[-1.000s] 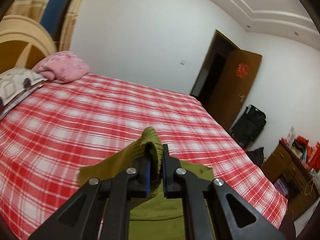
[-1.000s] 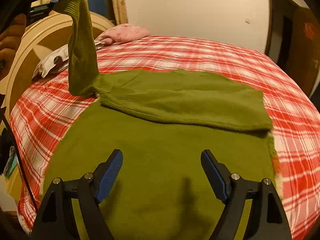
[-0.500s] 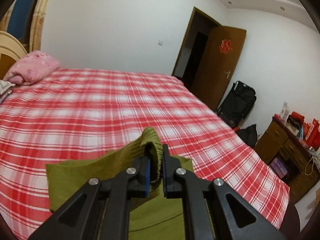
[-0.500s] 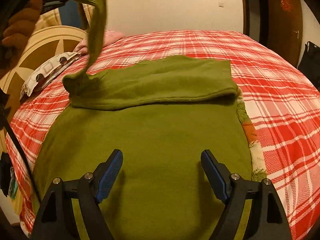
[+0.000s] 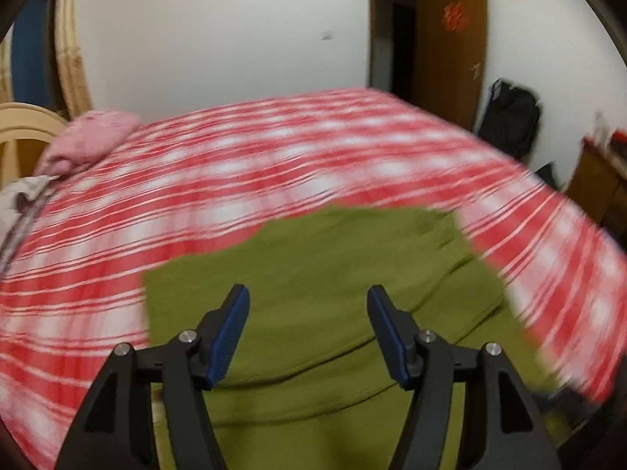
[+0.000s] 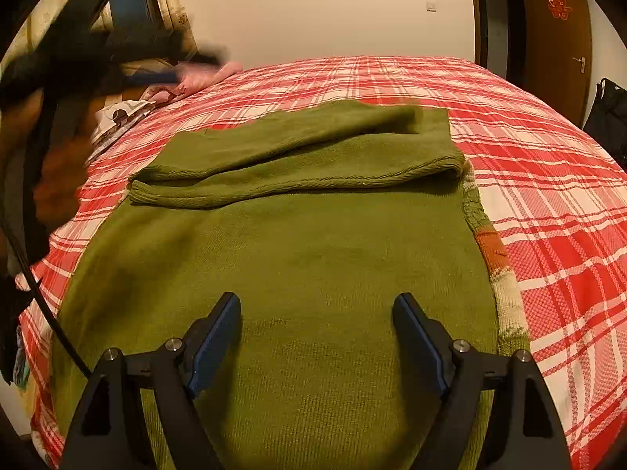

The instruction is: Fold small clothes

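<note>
Right tool (image 6: 317, 337) spread wide, nothing between its pads, hovering over the near half of the green sweater (image 6: 282, 266). Left tool (image 5: 307, 329) has just been opening, its jaws apart with nothing between them, above the same sweater. The garment lies flat on the red-checked bed (image 6: 548, 196), one sleeve (image 6: 298, 156) folded across its far end. Further back, a pink pillow (image 5: 90, 143) by the headboard, then the brown door (image 6: 556, 27).
</note>
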